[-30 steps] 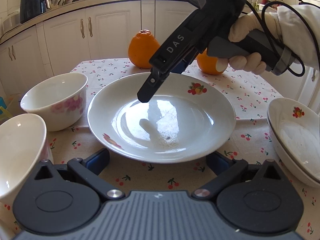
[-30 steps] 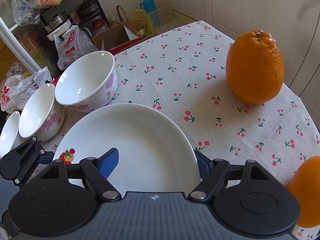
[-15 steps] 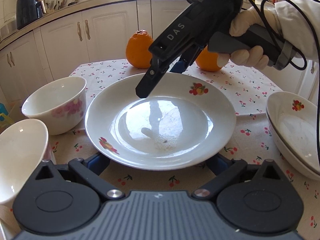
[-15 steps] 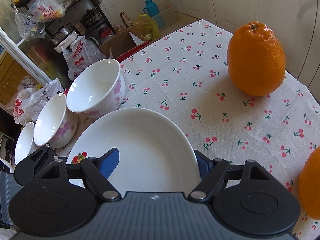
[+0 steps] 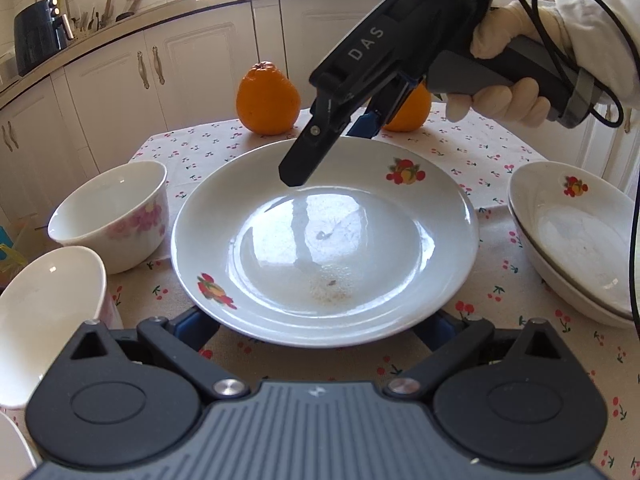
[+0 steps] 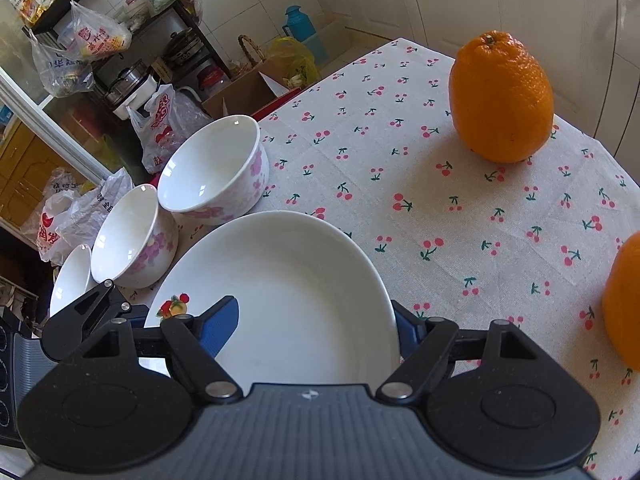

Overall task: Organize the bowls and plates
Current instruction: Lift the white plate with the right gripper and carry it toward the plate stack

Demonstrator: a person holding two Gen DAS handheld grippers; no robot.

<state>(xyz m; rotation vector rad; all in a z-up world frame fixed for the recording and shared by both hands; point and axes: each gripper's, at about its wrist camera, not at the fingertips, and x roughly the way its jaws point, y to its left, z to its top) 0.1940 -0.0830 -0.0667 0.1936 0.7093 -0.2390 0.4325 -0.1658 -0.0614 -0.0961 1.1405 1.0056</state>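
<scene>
White plate (image 5: 324, 240) with fruit motifs, lying on the cherry-print tablecloth (image 6: 440, 208) among the bowls. Right gripper (image 6: 316, 324): jaws parted and straddling the plate's far rim, one blue pad above the plate, the other outside its edge; firm contact cannot be told. Left gripper (image 5: 320, 326): jaws wide, flanking the near rim, not touching.
</scene>
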